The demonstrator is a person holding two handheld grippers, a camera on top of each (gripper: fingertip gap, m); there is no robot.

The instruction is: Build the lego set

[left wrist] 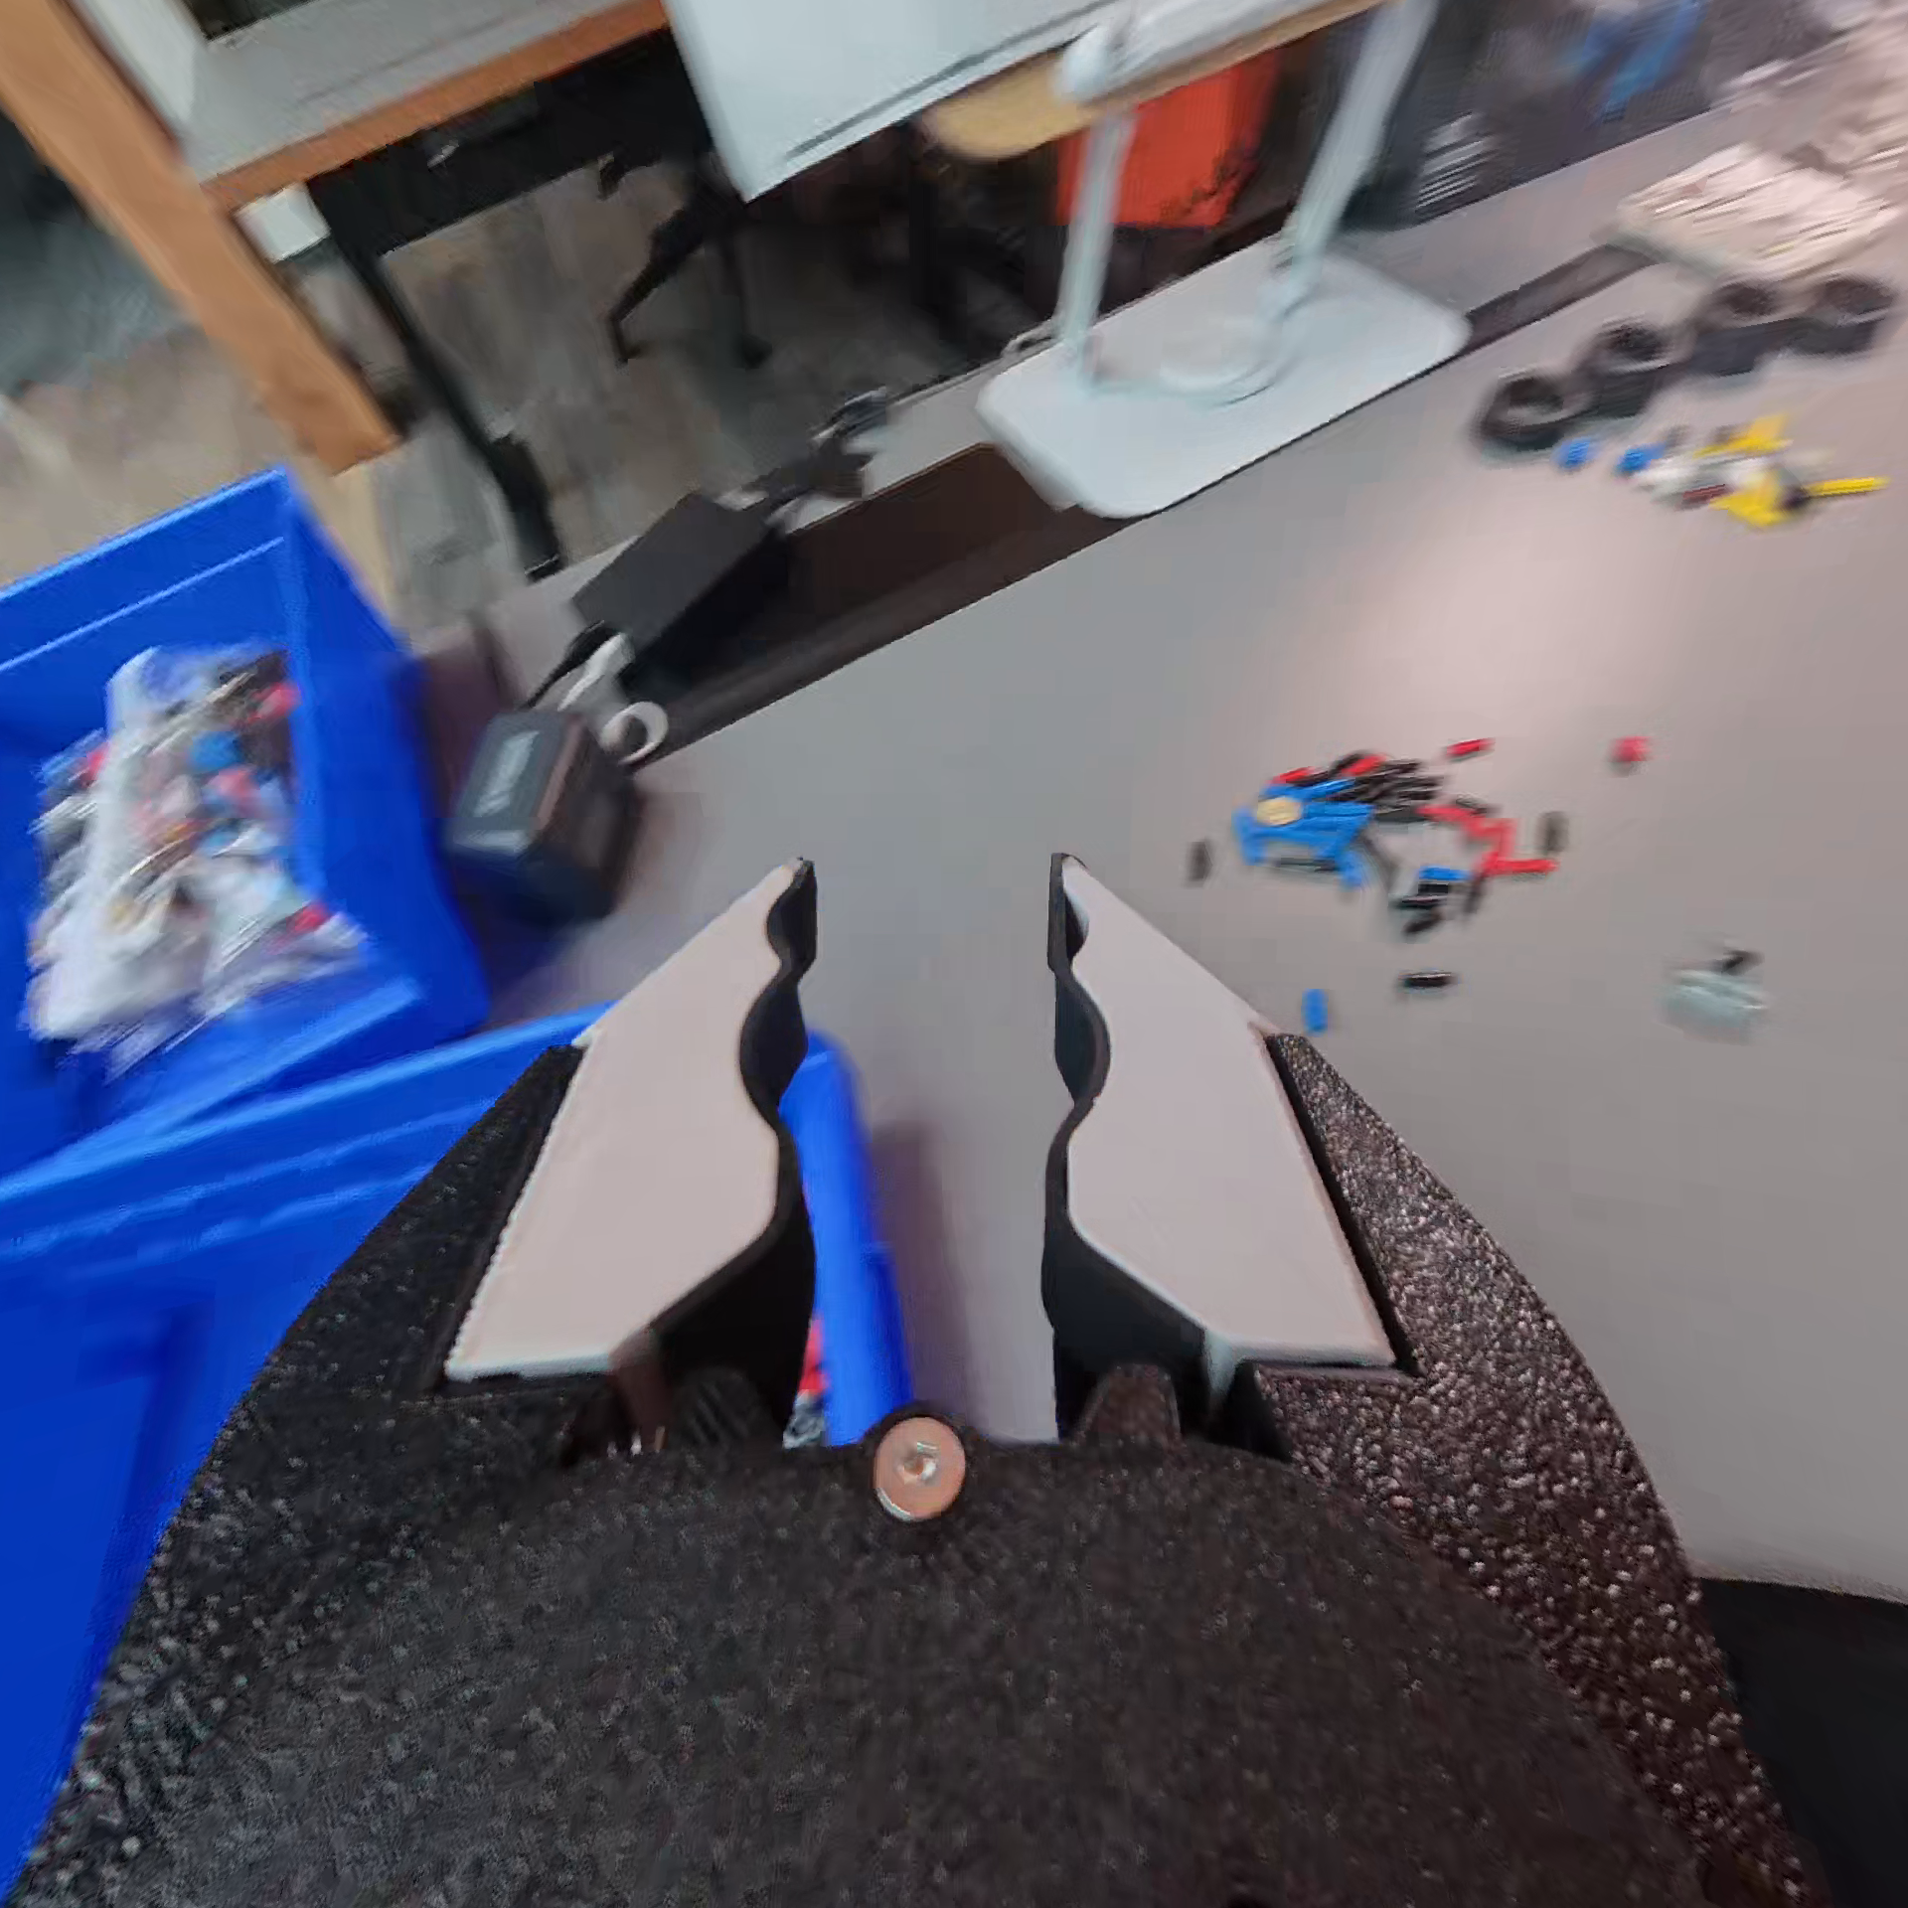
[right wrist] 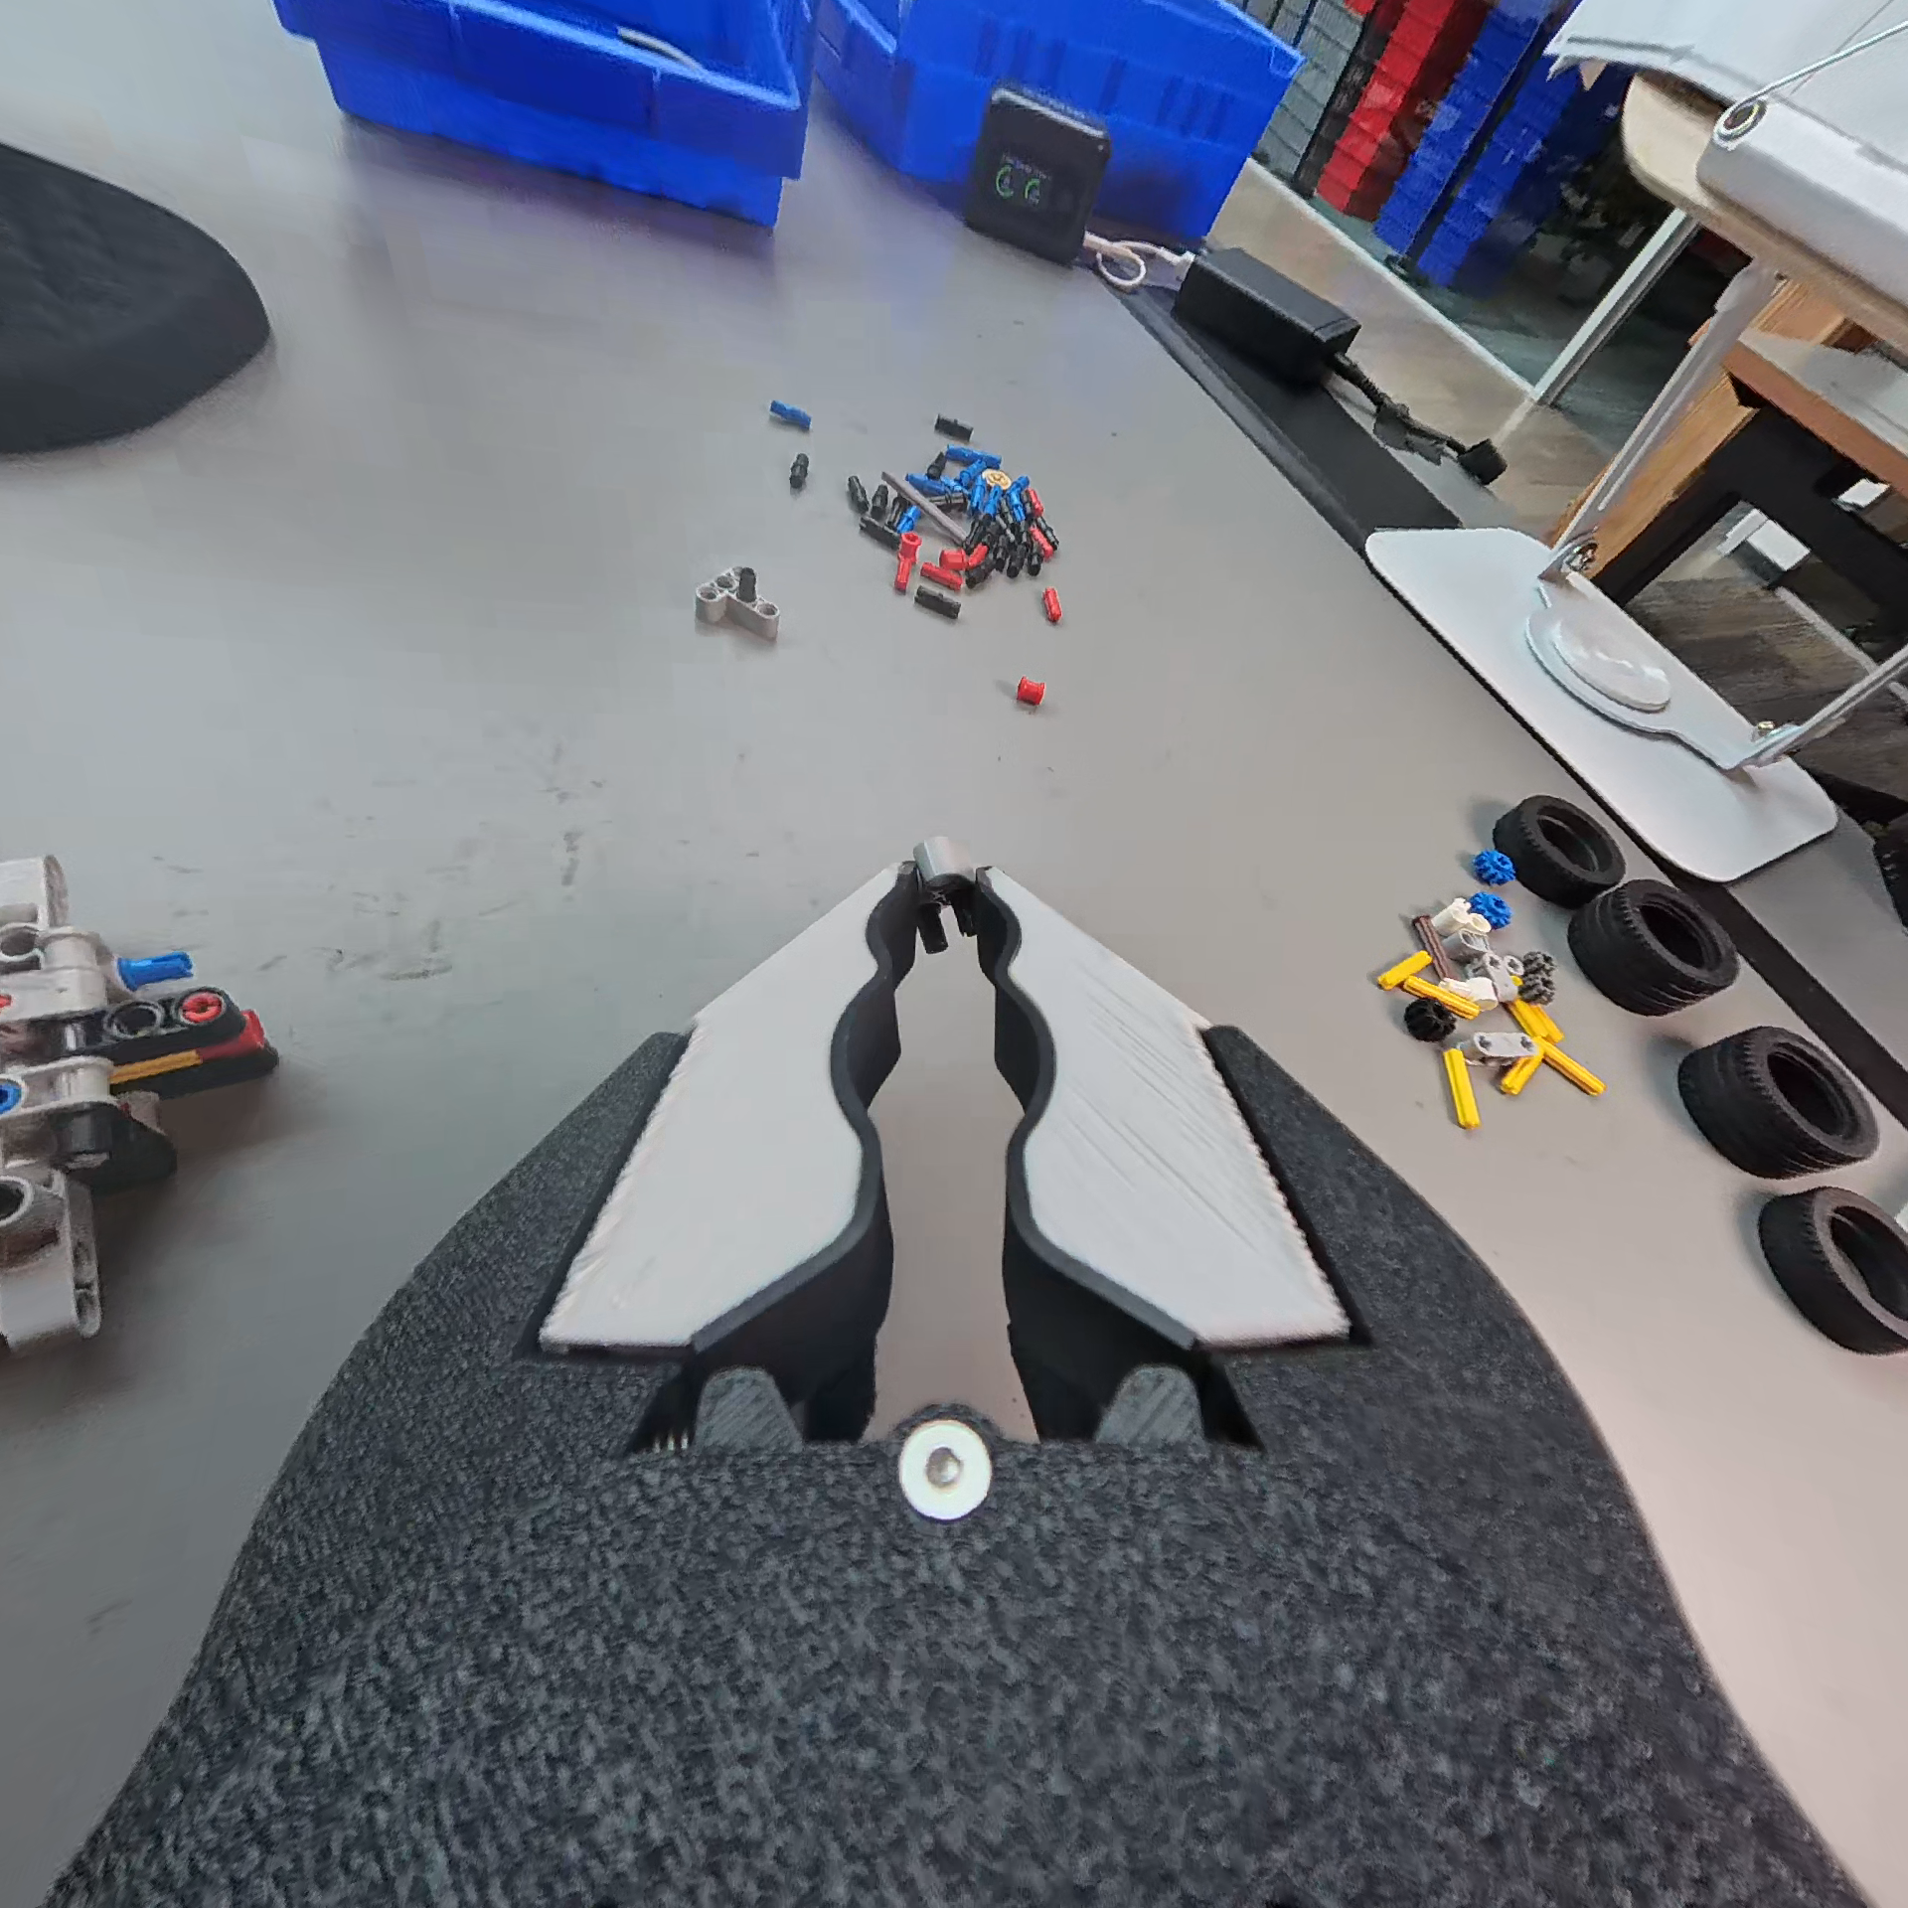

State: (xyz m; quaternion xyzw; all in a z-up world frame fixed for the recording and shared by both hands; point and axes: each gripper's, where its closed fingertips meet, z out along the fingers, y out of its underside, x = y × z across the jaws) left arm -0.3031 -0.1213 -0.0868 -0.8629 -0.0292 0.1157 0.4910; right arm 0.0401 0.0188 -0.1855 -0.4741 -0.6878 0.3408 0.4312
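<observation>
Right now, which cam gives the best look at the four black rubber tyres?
Right wrist view. The four black rubber tyres sit sharp in a row along the grey table's right edge, each hollow centre visible. Left wrist view shows them only far off at upper right, motion-blurred and hard to count.

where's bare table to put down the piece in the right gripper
The right gripper holds a small grey piece. Bare table runs between the half-built model and the pin pile. It is crowded on the right by the tyres and yellow bits.
</observation>
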